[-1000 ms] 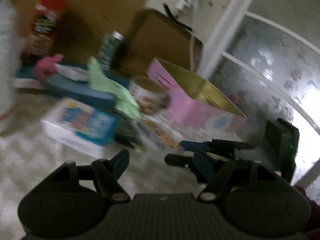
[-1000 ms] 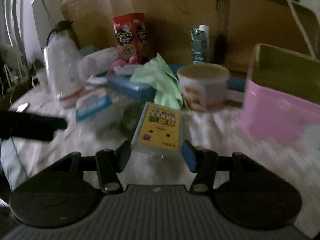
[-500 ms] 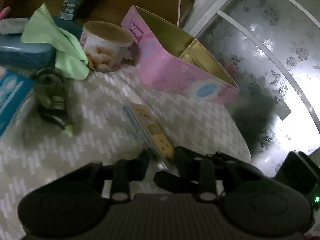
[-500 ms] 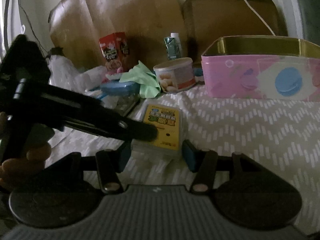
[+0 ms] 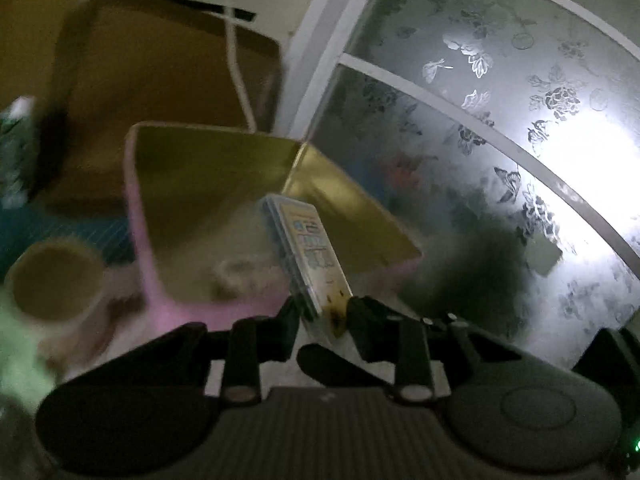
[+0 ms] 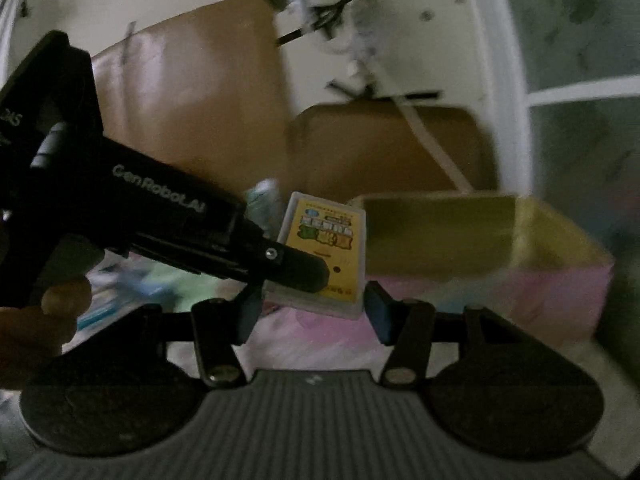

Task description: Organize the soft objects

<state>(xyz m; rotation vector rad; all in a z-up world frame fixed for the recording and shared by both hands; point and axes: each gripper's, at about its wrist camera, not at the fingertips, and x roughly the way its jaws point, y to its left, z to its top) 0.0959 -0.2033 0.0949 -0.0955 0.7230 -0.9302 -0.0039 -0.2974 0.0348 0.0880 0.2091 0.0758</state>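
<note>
A flat yellow tissue pack (image 5: 310, 256) in clear wrap is held up in the air by both grippers. My left gripper (image 5: 322, 316) is shut on its near edge, with the pack tilted on end. In the right wrist view the pack (image 6: 326, 250) sits between the fingers of my right gripper (image 6: 312, 312), which grips its sides. The left gripper's body (image 6: 160, 216) crosses in from the left and its tip presses on the pack's face. The pink tin box (image 5: 192, 308) with a gold inside stands just beyond the pack; it also shows in the right wrist view (image 6: 520, 280).
A round snack tub (image 5: 52, 284) stands left of the pink box, with green cloth (image 5: 20, 352) at the lower left. A brown case (image 6: 380, 148) leans against the wall behind. A frosted glass door (image 5: 500, 140) is on the right.
Both grippers have lifted the yellow pack off the patterned tablecloth and carried it up to the pink box. The left gripper closed on it during the last second.
</note>
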